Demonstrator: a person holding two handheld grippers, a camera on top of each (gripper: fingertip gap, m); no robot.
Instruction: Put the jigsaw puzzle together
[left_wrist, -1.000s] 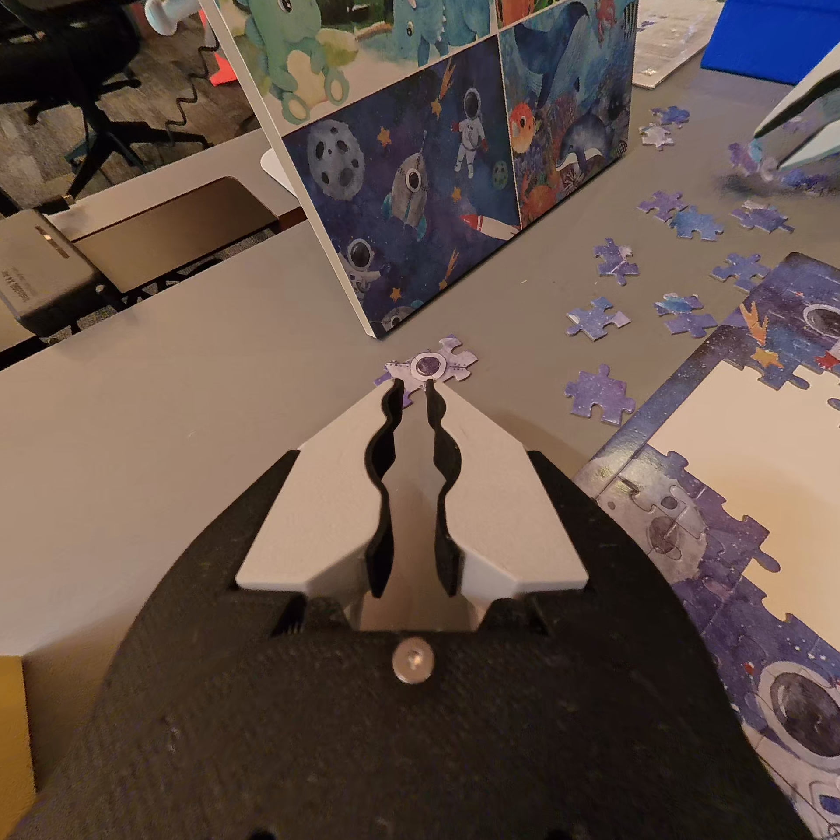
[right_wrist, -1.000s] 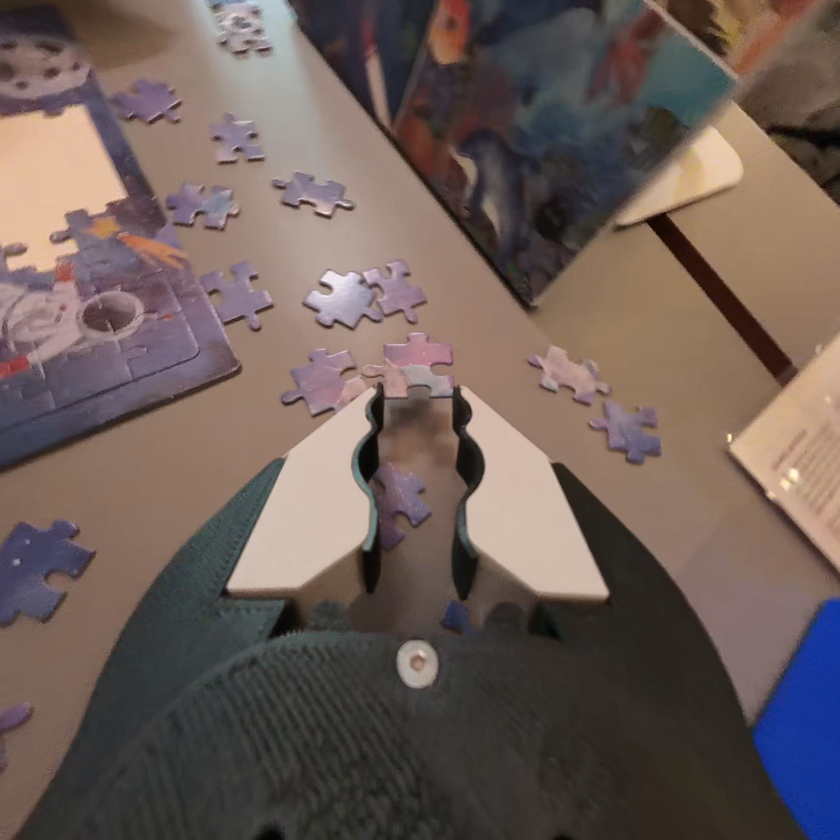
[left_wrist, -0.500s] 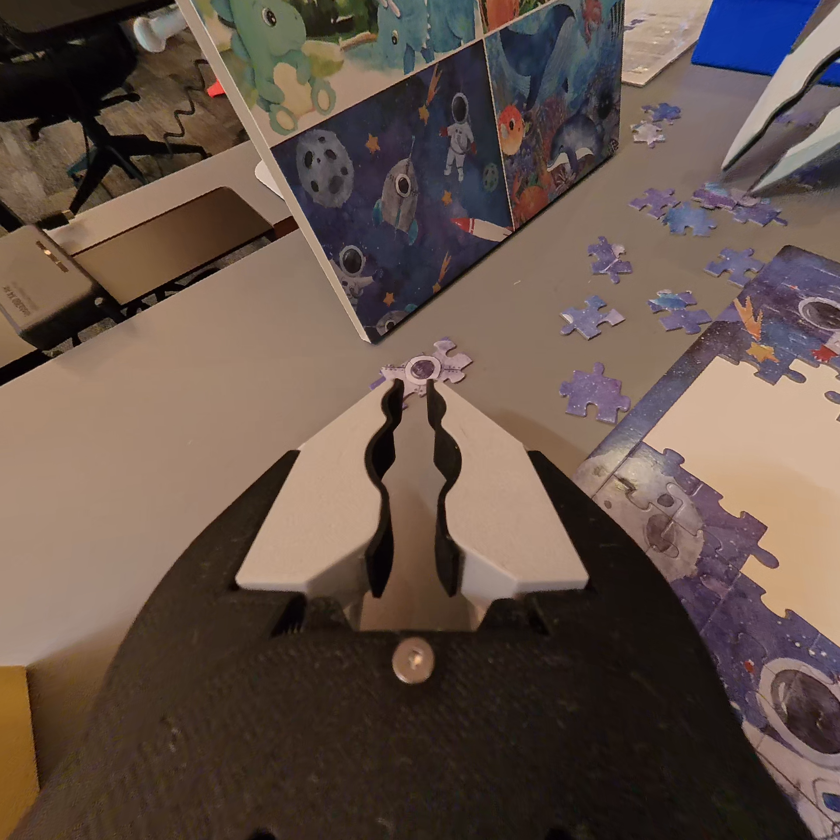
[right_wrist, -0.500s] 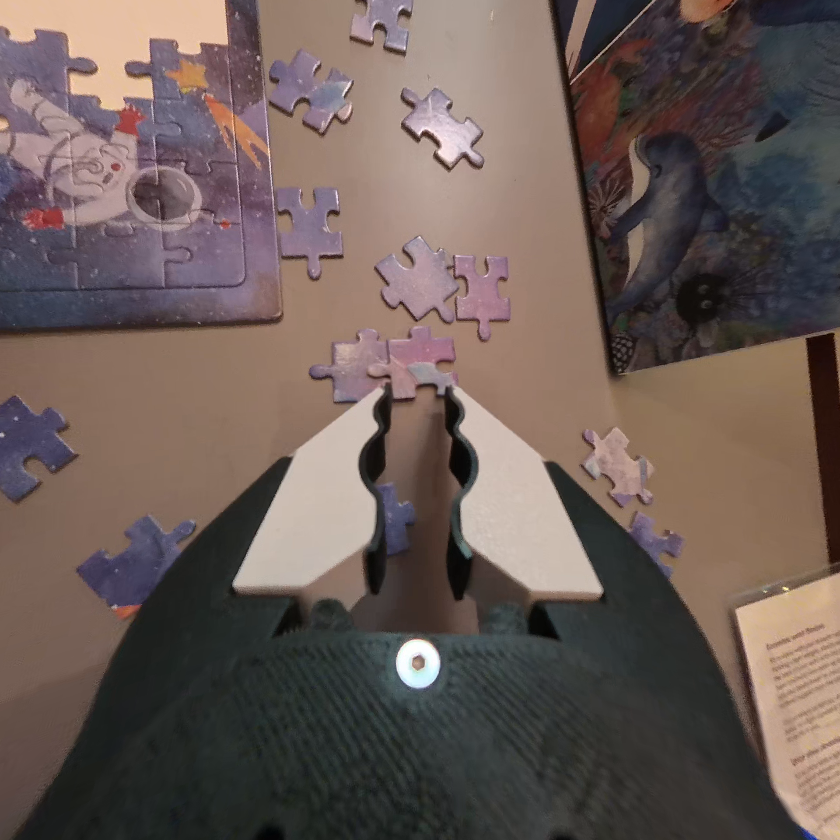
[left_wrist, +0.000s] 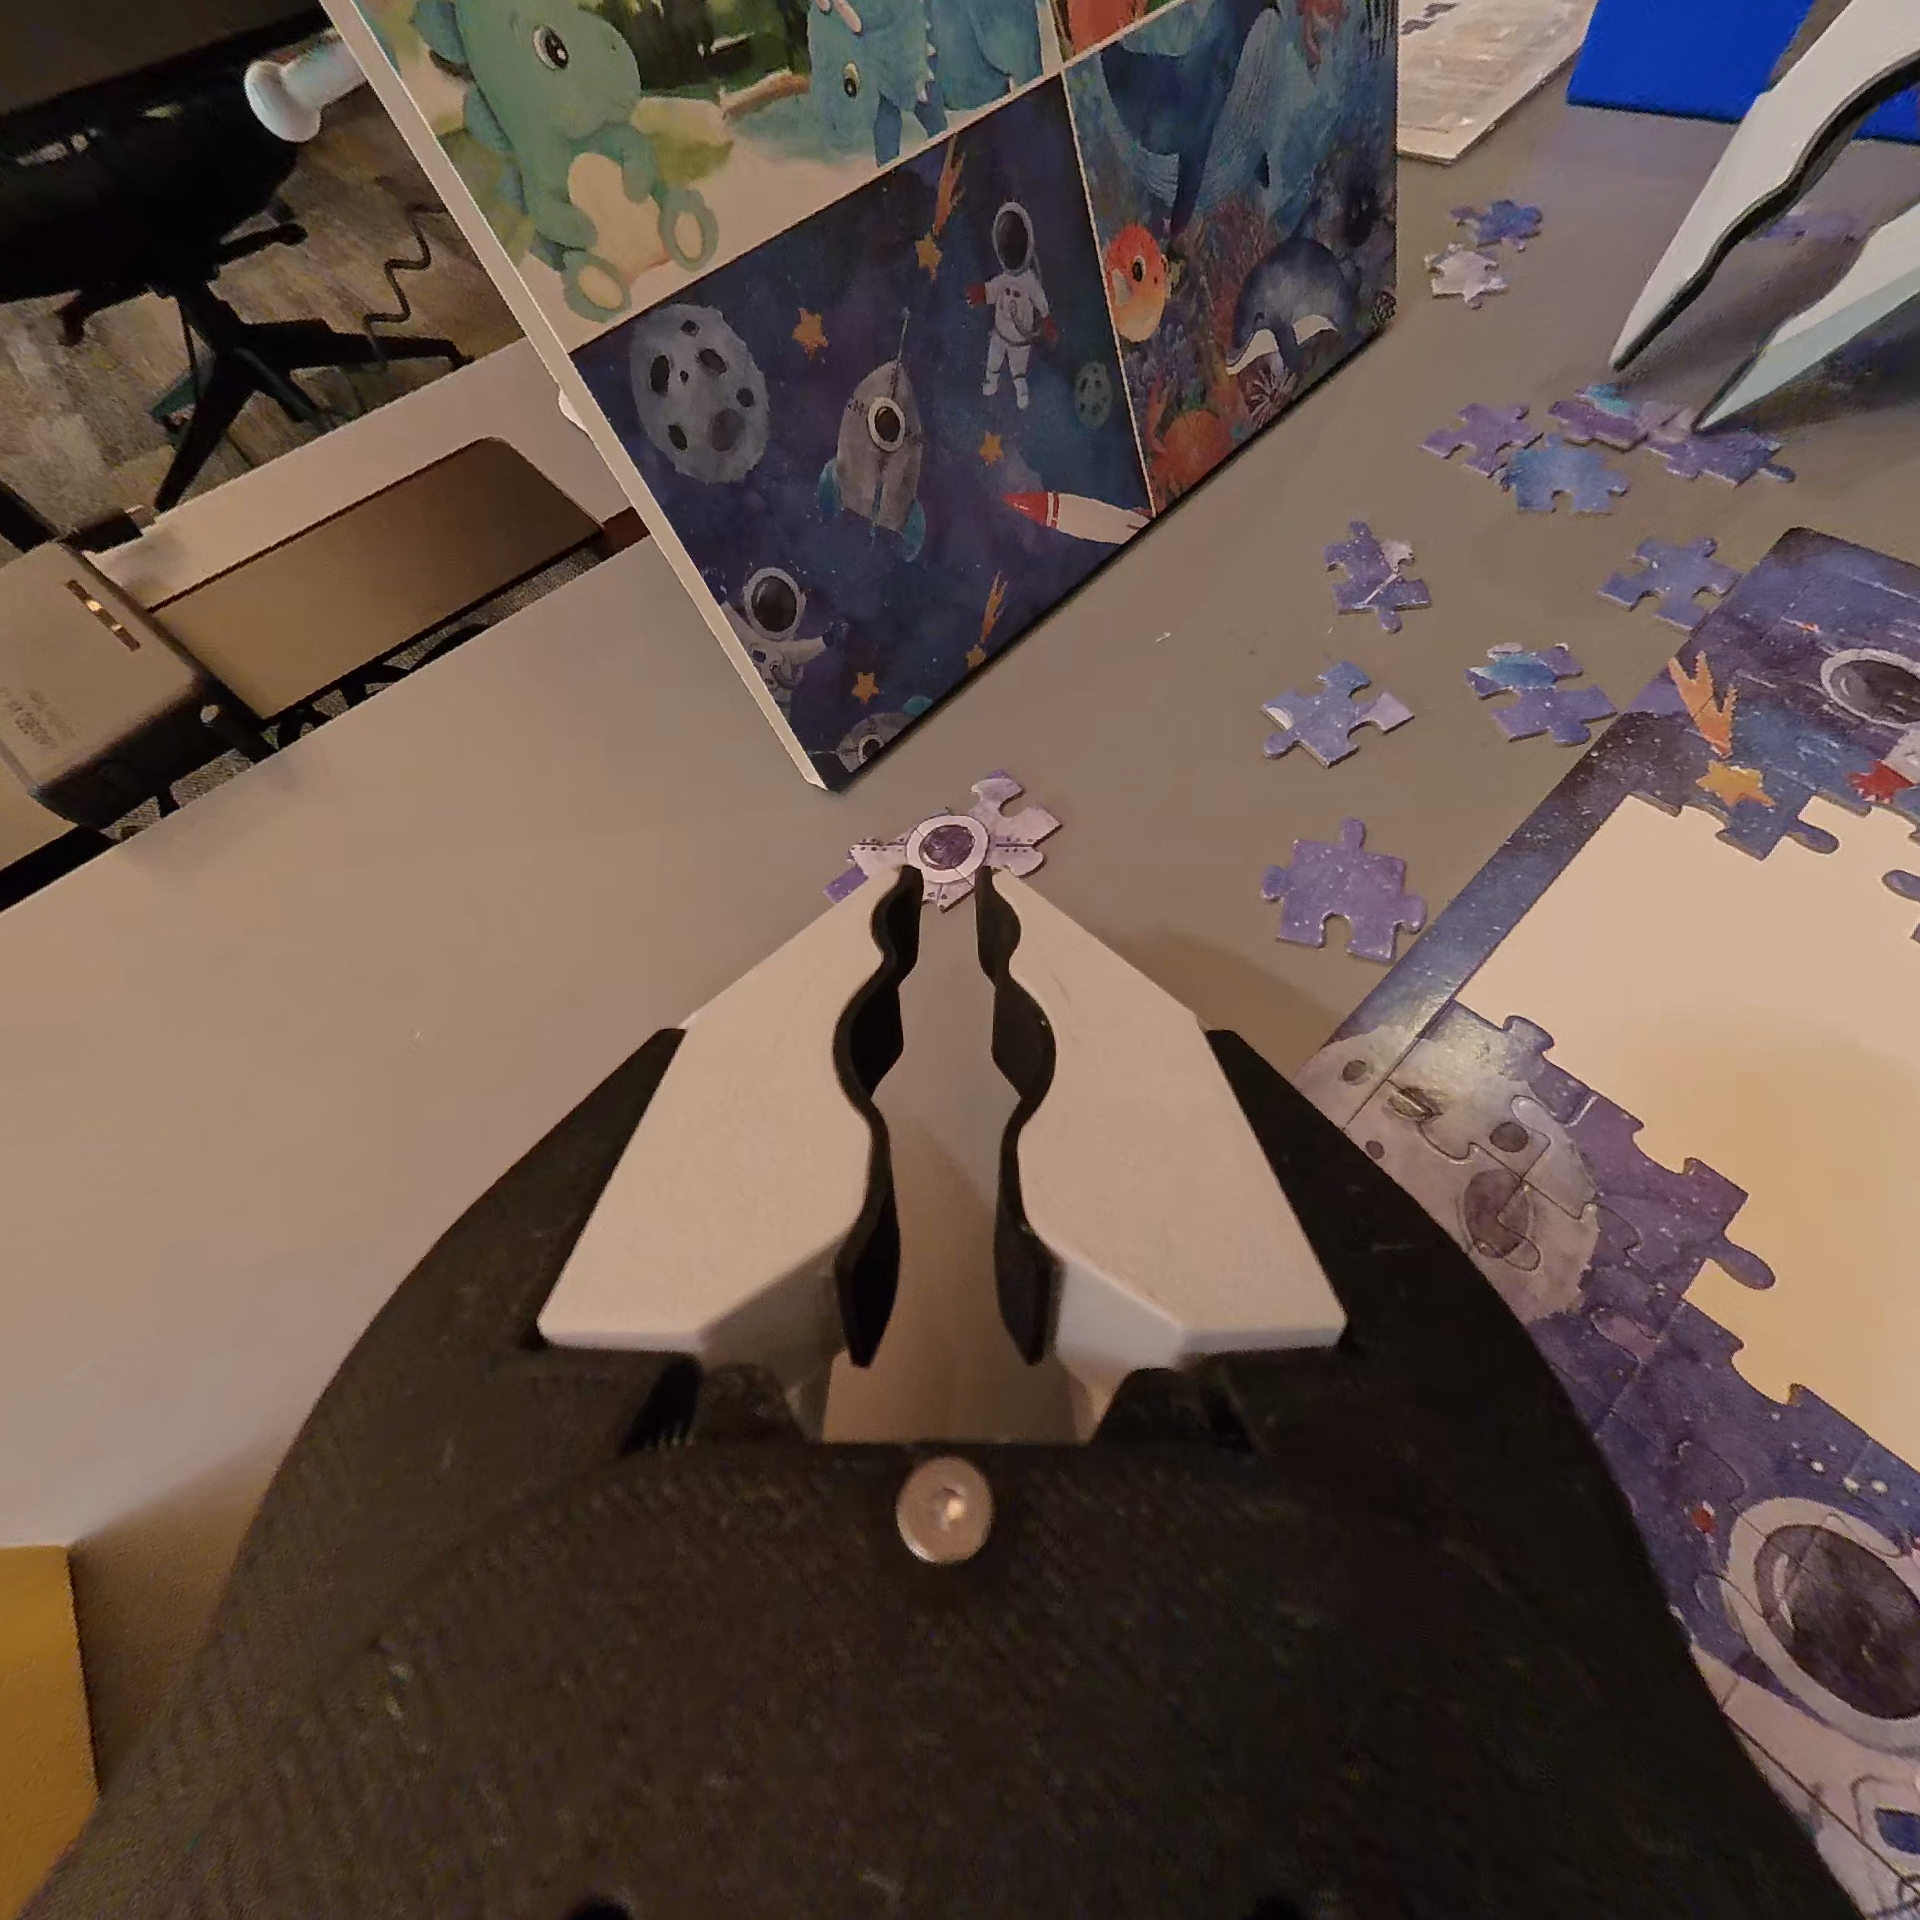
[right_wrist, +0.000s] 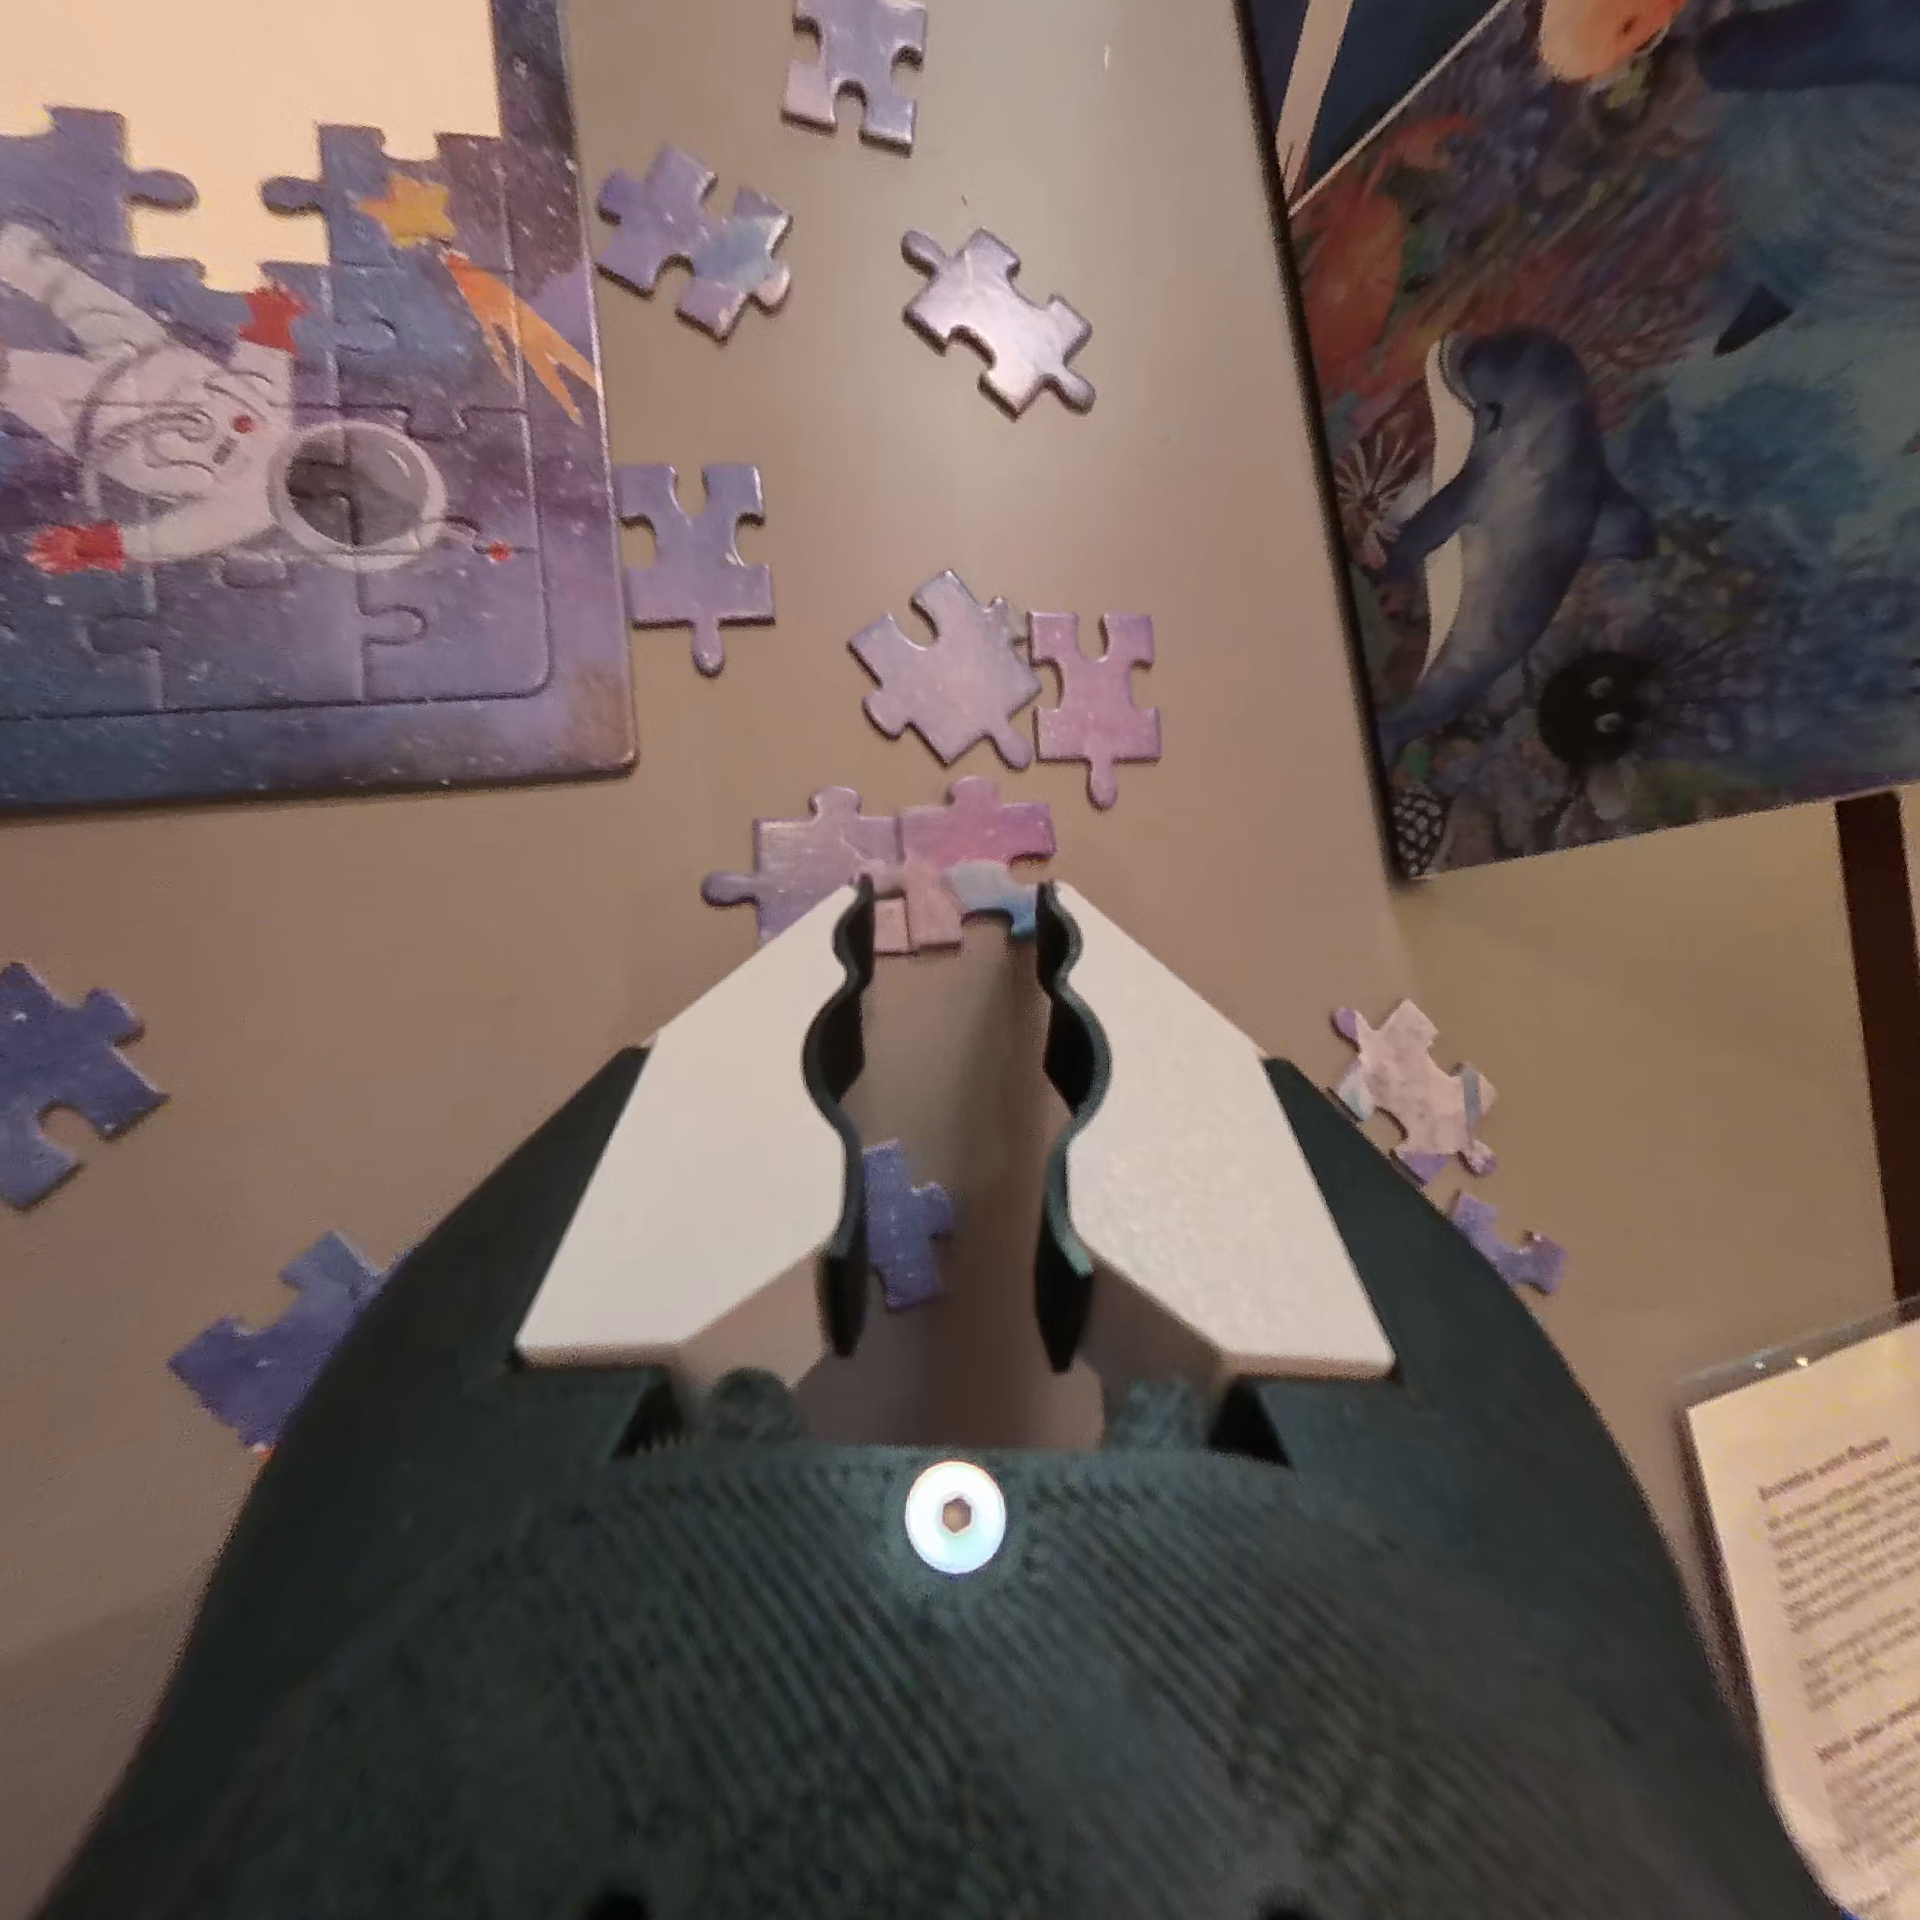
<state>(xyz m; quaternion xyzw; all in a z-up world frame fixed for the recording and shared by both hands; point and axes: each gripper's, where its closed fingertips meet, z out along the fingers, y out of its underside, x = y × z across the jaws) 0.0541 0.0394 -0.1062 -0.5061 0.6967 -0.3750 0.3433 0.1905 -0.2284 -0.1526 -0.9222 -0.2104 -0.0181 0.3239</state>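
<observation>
Our left tongs (left_wrist: 948, 888) pinch a pale porthole puzzle piece (left_wrist: 951, 844) just above the counter (left_wrist: 416, 987); we should keep it level. Our right tongs (right_wrist: 951, 904) stand open astride a pink-and-blue piece (right_wrist: 971, 883); we'd close squarely on its edges.

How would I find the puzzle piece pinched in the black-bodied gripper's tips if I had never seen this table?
Start at the big upright picture board standing on the grey table and go to its nearest bottom corner. Just in front of that corner the left gripper holds a pale lilac puzzle piece. It alone shows a white ring round a dark circle; the loose pieces to its right are plain starry purple.
</observation>
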